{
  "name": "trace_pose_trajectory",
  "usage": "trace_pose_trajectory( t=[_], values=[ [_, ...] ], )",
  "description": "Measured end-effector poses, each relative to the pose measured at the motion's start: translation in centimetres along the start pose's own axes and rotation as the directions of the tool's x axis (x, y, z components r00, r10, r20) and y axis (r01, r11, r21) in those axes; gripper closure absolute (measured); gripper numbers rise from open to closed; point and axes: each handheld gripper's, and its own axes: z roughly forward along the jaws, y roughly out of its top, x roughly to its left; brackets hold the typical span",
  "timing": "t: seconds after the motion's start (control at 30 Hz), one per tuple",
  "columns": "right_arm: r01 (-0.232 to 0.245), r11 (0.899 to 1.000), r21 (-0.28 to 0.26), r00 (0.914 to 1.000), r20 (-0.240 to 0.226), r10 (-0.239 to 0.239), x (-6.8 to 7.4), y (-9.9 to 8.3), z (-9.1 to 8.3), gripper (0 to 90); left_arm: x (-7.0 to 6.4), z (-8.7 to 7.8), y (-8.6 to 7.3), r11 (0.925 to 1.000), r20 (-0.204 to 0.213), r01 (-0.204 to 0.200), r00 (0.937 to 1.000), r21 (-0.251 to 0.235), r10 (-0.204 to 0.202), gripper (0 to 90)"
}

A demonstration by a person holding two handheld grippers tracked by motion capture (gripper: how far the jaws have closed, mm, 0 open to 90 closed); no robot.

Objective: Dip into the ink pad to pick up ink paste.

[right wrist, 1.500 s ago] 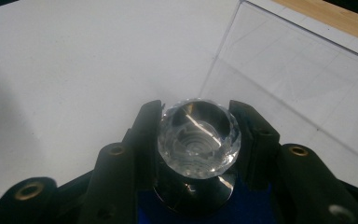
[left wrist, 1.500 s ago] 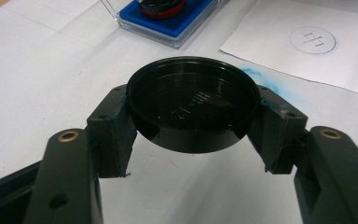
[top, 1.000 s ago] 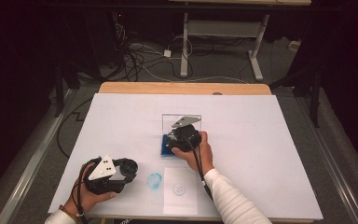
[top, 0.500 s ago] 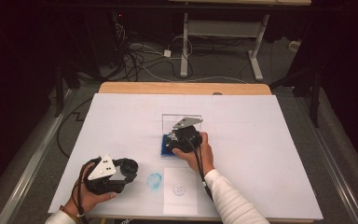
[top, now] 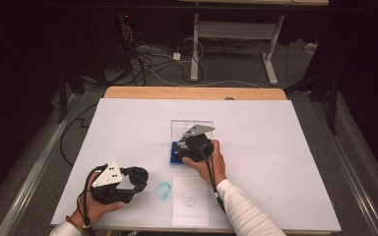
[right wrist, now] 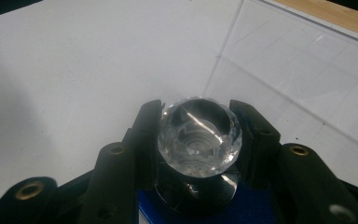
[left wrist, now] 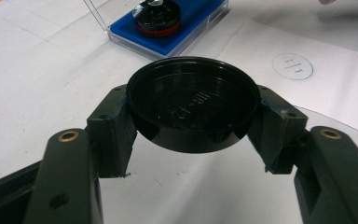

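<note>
Left tongs [left wrist: 193, 140]: jaws spread wide and clamped on the rim of a black round lid [left wrist: 192, 100], one jaw at each side. The lid sits level, hollow side up, with faint raised lettering inside. In the high view these tongs [top: 120, 183] rest at the near left of the counter [top: 128, 128], in the person's left hand.

Right tongs [right wrist: 198, 140]: jaws partly closed around a clear faceted glass knob [right wrist: 198, 137], a black pad touching it at each side. The knob stands upright on a dark round base directly beneath it, between the jaw tips. In the high view these tongs [top: 193, 146] lie over the blue tray, held by the right hand [top: 209, 164].

Blue tray [left wrist: 196, 21]: foam-lined, ahead of the left tongs and well apart from them; carries a black disc with a red band [left wrist: 157, 18], seen under the right tongs' tip. Its front edge shows just below the right jaws.

Clear plastic panel [right wrist: 298, 70]: upright, just beyond and to the right of the right tongs, at the tray's far edge.

White paper sheet [left wrist: 307, 79]: ahead-right of the left tongs, flat on the counter, printed with a small blue circle mark [left wrist: 292, 66].

Blue smudge [top: 163, 190]: on the counter between the left tongs and the paper sheet.
</note>
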Motion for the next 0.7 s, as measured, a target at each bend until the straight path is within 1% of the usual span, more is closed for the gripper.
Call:
trace_pose_trajectory(
  t=[0.07,0.1,0.17,0.27,0.37,0.4,0.47,0.53,0.63,0.7],
  values=[
    [0.016,1.0,0.019,0.9998,-0.01,-0.016,-0.15,0.24,0.03,57.3,0.03,-0.02,-0.03,1.0,0.0,-0.002,1.0,0.001,0.002,36.5],
    [0.015,1.0,0.027,0.9998,-0.013,-0.014,-0.22,0.35,0.05,57.2,0.03,0.01,-0.02,1.0,-0.006,-0.008,1.0,0.005,0.008,36.5],
    [0.033,0.998,0.048,0.9995,-0.002,-0.033,-0.04,0.57,0.05,57.1,0.07,0.07,-0.04,0.9999,-0.007,-0.007,0.9999,0.007,0.007,36.5],
    [0.033,0.997,0.066,0.9994,0.003,-0.033,0.02,0.67,-0.06,57.1,0.1,0.1,-0.04,0.9998,-0.013,-0.012,0.9998,0.013,0.012,36.5],
    [0.034,0.998,0.056,0.9994,0.008,-0.035,0.09,0.48,-0.14,57.0,0.03,-0.03,-0.03,0.9998,-0.022,-0.012,0.9997,0.015,0.013,36.5],
    [0.028,0.999,0.045,0.9996,0.003,-0.028,0.03,0.37,-0.11,57.0,-0.03,-0.09,-0.01,0.9998,-0.026,-0.013,0.9996,0.016,0.014,36.5],
    [0.028,0.999,0.041,0.9996,-0.001,-0.028,-0.11,0.31,-0.08,57.0,-0.13,-0.26,0.04,0.9999,-0.03,-0.011,0.9995,0.01,0.011,36.5],
    [0.028,0.999,0.046,0.9996,0.001,-0.028,-0.1,0.36,-0.06,57.0,-0.23,-0.39,0.07,0.9998,-0.039,-0.016,0.9991,0.011,0.017,36.5],
    [0.05,0.997,0.064,0.9987,0.01,-0.051,0.07,0.6,-0.1,57.0,-0.1,-0.41,0.01,0.9999,-0.044,-0.01,0.9989,0.014,0.011,36.6],
    [0.045,0.997,0.065,0.999,0.002,-0.045,-0.04,0.67,-0.22,57.0,-0.04,-0.37,-0.05,0.9999,-0.046,-0.008,0.9989,0.015,0.008,36.5]
  ],
)
